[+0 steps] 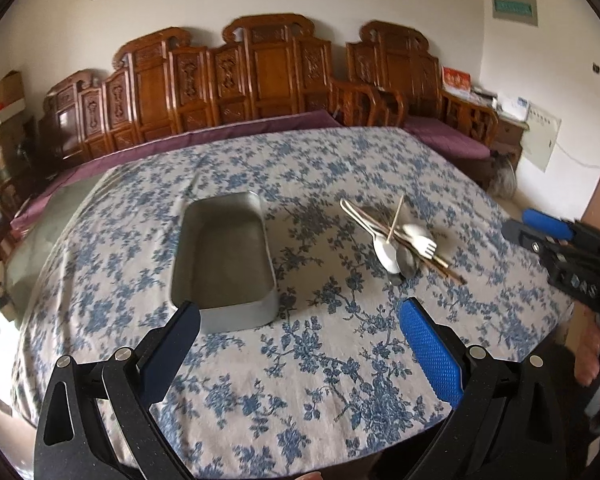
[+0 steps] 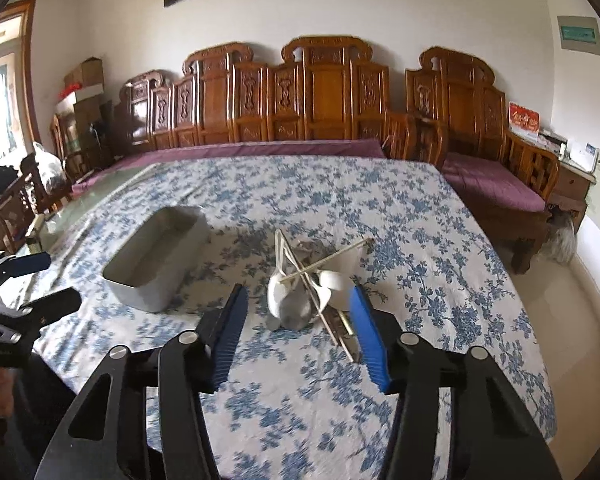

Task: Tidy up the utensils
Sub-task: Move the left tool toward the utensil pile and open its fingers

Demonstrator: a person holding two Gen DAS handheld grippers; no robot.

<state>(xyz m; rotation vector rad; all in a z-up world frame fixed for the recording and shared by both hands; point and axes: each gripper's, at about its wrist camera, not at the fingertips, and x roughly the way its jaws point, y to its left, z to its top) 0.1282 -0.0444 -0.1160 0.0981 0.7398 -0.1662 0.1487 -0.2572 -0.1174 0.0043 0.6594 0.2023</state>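
Note:
A pile of utensils [image 1: 396,240] lies on the flowered tablecloth: white and metal spoons, a white fork [image 1: 422,242] and chopsticks. It also shows in the right wrist view [image 2: 312,288]. An empty grey metal tray [image 1: 224,260] stands to its left, also in the right wrist view [image 2: 156,260]. My left gripper [image 1: 300,312] is open and empty, hovering near the tray's front end. My right gripper [image 2: 298,300] is open and empty, just in front of the pile, its fingers either side of it. It shows at the right edge of the left wrist view [image 1: 540,228].
The table [image 1: 300,380] is covered by a blue flowered cloth; a bare glass strip [image 1: 40,248] shows at its left. A carved wooden sofa [image 2: 312,100] with purple cushions stands behind. The table's right edge [image 2: 512,280] drops to the floor.

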